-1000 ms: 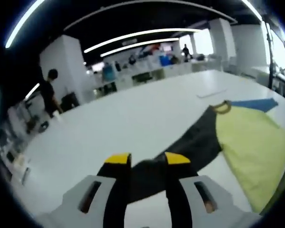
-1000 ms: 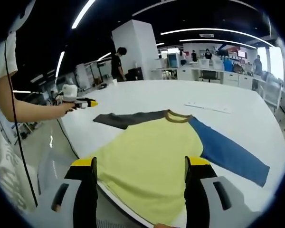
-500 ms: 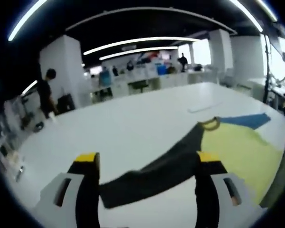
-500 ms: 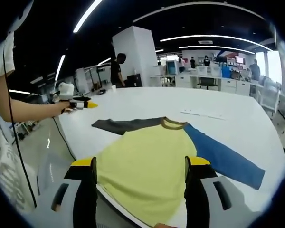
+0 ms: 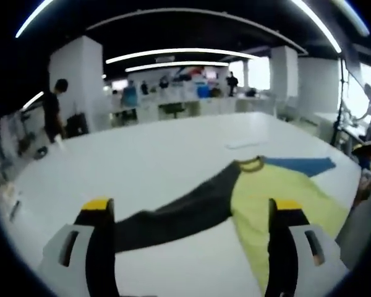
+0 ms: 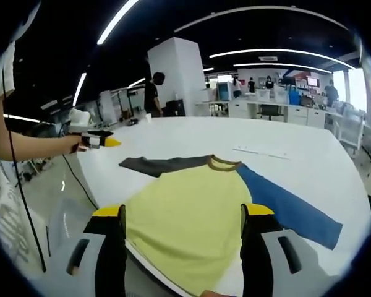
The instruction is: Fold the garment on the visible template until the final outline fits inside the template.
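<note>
- Since a second ago your left gripper (image 5: 188, 213) has let go of the dark grey sleeve (image 5: 173, 216): its jaws, then pinched on the cuff, now stand wide apart with the cuff lying between them on the table, and nothing is held.
- In the right gripper view, your left gripper (image 6: 99, 140) has drawn back from the sleeve end and now sits at about 9 o'clock, off the table edge, held out at the end of your bare forearm (image 6: 31, 145).
- Your right gripper (image 6: 182, 213) shows no change: jaws spread wide, empty, the yellow body (image 6: 185, 216) of the garment lying between them.
- The garment (image 6: 216, 198) lies flat on the white table (image 6: 284, 133), spread open and unfolded. Yellow torso, brown collar (image 6: 222, 163) at about 12 o'clock of the torso in the right gripper view.
- The dark grey sleeve (image 6: 161, 165) runs out toward 10 o'clock from the collar; the blue sleeve (image 6: 287, 207) runs out toward 4 o'clock.
- In the left gripper view the blue sleeve (image 5: 297, 165) shows beyond the collar (image 5: 250, 164), toward 2 o'clock.
- A pale flat strip (image 6: 260, 152) lies on the table beyond the collar, apart from the garment. I cannot tell what it is.
- A template outline cannot be made out on the table.
- Background: a person in dark clothes (image 6: 152, 93) stands beside a white pillar (image 6: 179, 77) past the far table edge.
</note>
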The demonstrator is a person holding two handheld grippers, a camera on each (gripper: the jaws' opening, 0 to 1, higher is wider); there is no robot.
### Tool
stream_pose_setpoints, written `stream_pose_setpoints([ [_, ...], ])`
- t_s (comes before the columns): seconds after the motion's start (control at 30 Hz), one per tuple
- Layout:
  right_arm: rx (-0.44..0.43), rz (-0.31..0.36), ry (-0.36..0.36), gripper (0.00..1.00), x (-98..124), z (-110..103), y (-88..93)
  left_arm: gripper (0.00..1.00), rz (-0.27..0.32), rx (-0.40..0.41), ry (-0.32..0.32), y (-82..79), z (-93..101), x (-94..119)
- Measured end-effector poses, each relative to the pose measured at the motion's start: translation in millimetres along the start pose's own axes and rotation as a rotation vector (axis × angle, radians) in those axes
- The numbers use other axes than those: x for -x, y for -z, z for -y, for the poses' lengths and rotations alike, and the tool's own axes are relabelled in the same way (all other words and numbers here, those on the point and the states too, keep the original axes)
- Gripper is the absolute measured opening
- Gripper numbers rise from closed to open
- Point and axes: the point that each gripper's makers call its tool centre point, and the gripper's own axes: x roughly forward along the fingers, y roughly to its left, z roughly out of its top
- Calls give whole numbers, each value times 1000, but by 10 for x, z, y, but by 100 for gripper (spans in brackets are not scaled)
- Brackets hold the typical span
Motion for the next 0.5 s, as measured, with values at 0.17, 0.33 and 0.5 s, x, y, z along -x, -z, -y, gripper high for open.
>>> stream_pose_setpoints([
  [0.17, 0, 9, 1, 75, 4, 32, -18, 100, -14, -26, 17, 6, 113, 52],
  [0.33, -2, 19, 6, 76, 29, 50, -31, 100, -9, -15, 54, -37, 306, 103],
  [0.5, -10, 26, 27, 76, 81, 123, -43, 100, -3, -27, 98, -97, 569, 146],
])
